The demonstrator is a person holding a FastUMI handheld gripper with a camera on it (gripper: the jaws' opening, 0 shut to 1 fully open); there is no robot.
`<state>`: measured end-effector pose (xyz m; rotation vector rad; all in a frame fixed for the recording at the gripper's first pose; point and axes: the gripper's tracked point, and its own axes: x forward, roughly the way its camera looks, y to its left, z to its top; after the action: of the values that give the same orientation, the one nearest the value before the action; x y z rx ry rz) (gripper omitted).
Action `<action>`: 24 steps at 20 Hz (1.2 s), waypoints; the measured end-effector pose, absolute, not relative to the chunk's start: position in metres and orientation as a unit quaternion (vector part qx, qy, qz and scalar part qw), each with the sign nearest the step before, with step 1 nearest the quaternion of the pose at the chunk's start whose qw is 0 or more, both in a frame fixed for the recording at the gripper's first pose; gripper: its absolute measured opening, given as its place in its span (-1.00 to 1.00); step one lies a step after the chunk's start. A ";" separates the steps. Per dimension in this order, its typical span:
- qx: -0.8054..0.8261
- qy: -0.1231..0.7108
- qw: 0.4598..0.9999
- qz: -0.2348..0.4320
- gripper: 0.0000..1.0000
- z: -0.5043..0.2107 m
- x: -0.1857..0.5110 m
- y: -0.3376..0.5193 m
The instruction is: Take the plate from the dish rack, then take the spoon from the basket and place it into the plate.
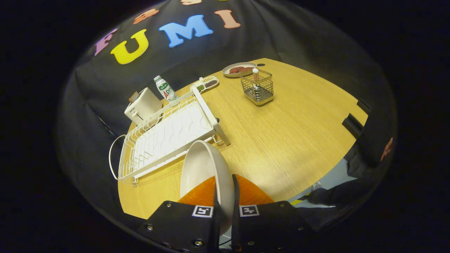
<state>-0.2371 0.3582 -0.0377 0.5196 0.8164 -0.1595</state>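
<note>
1. One plate (pixel 205 168) was in the grip, held on edge above the table (pixel 281 140), clear of the dish rack (pixel 168 137), which lay at ten o'clock from the fingers and stood empty.
2. Gripper (pixel 225 196): fingers nearly together, pinching the plate's rim from both sides, one finger on each face. The hold looked narrow, taken on the rim alone.
3. Risk judged: a smooth rim held at one spot could let the plate swing or slip out, should the hand tip or jolt on the way down. Set down edge-first, it might rock or roll.
4. Risk judged: the rack's near corner stood just beside the plate's far edge; a sideways sweep toward ten o'clock could knock it.
5. Spoon (pixel 256 75) stood upright in the wire basket (pixel 258 89) at one o'clock, well beyond the fingers. A placement too close to the basket would crowd the later reach.
6. Further off at twelve: a bottle (pixel 165 88), a toaster (pixel 142 105), a small tray (pixel 207 83), a dish of food (pixel 239 69).
</note>
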 end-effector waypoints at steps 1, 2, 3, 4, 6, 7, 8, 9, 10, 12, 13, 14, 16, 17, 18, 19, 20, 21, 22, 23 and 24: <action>0.265 0.392 0.878 -0.076 -0.69 -0.041 -0.235 0.360; 0.279 0.393 0.873 -0.074 -0.69 -0.045 -0.232 0.361; 0.291 0.393 0.869 -0.074 -0.69 -0.049 -0.230 0.362; 0.298 0.393 0.867 -0.073 -0.69 -0.053 -0.229 0.360; 0.305 0.398 0.862 -0.072 -0.64 -0.062 -0.226 0.359; 0.311 0.396 0.861 -0.067 -0.58 -0.066 -0.224 0.360; 0.316 0.395 0.860 -0.066 -0.58 -0.067 -0.223 0.359; 0.310 0.400 0.859 -0.072 -0.56 -0.073 -0.225 0.356; 0.306 0.402 0.860 -0.073 -0.52 -0.075 -0.226 0.354; 0.296 0.404 0.862 -0.077 -0.43 -0.079 -0.223 0.351; 0.278 0.410 0.864 -0.089 -0.40 -0.081 -0.225 0.345; 0.255 0.417 0.866 -0.103 -0.36 -0.086 -0.228 0.336; 0.234 0.407 0.877 -0.108 -0.31 -0.082 -0.224 0.326; 0.228 0.398 0.882 -0.111 -0.32 -0.078 -0.223 0.320; 0.222 0.390 0.886 -0.117 -0.31 -0.073 -0.221 0.313; 0.219 0.381 0.890 -0.125 -0.31 -0.068 -0.218 0.305; 0.220 0.370 0.893 -0.133 -0.31 -0.060 -0.215 0.298; 0.219 0.358 0.896 -0.143 -0.31 -0.052 -0.210 0.291; 0.216 0.346 0.900 -0.151 -0.31 -0.043 -0.205 0.282; 0.211 0.334 0.905 -0.159 -0.32 -0.033 -0.199 0.274; 0.204 0.320 0.910 -0.164 -0.31 -0.022 -0.192 0.265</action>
<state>-0.1921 0.2651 -0.0222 0.4216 0.6603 -0.3373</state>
